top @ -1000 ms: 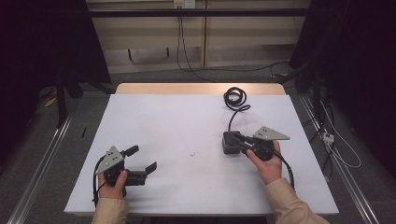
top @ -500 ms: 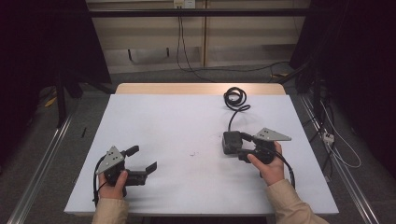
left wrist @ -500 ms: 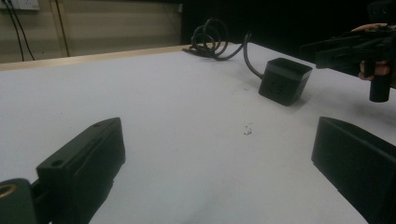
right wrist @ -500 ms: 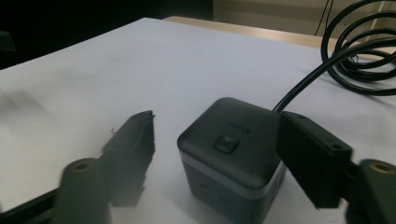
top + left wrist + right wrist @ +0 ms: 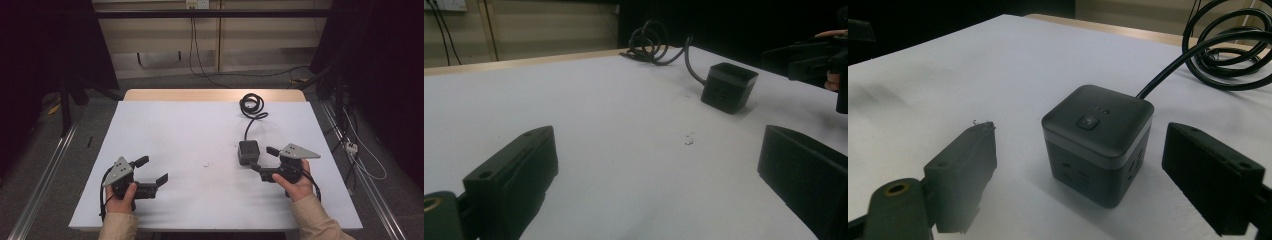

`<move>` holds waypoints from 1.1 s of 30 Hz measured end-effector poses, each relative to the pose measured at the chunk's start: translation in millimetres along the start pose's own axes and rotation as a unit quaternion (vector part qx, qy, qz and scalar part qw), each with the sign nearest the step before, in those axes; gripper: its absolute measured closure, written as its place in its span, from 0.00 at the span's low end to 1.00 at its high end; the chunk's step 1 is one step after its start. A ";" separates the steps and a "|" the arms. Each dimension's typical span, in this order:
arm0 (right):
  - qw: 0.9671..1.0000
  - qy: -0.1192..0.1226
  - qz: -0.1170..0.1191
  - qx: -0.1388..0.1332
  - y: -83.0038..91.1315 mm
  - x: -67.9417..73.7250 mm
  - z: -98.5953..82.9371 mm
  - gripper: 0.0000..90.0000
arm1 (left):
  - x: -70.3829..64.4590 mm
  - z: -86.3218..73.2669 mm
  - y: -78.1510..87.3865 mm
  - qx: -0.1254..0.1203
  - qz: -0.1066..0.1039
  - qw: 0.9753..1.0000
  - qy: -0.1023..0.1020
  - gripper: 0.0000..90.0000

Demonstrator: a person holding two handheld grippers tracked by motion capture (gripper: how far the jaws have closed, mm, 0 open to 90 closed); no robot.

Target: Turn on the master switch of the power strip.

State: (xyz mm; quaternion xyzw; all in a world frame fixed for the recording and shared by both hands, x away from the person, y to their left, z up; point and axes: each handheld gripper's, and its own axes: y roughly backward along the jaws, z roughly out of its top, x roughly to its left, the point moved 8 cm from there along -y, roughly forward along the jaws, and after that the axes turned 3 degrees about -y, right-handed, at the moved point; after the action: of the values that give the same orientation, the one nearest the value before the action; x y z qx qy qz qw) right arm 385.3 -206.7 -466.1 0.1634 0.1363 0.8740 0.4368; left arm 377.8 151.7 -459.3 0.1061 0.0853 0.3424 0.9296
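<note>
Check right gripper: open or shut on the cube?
Open. In the right gripper view both jaws stand apart from the power cube, table showing between; right gripper sits beside it.

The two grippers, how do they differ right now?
The right gripper sits beside the black power cube, jaws facing it; the left gripper is far from it, over bare table. The right gripper's grey plate points right, the left gripper's points up-table. Both are open, hand-held.

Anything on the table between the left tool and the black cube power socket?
Only bare white tabletop with a small dark speck, per the left gripper view, between left tool and black cube power socket.
</note>
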 end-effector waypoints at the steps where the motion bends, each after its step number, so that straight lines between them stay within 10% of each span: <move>1: 1.000 0.000 0.000 0.000 1.3 0.3 -0.4 0.15 | -0.1 0.1 0.0 0.000 0.000 1.000 0.000 0.03; 33: 1.000 0.007 0.005 0.000 36.0 2.5 -17.8 0.15 | -0.6 0.0 0.1 0.001 0.002 1.000 -0.002 0.03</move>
State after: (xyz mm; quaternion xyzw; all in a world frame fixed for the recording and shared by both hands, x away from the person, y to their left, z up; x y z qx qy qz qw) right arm 350.9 -227.3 -468.2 0.1580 0.1388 0.8772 0.4315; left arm 377.3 151.4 -459.3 0.1078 0.0833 0.3435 0.9292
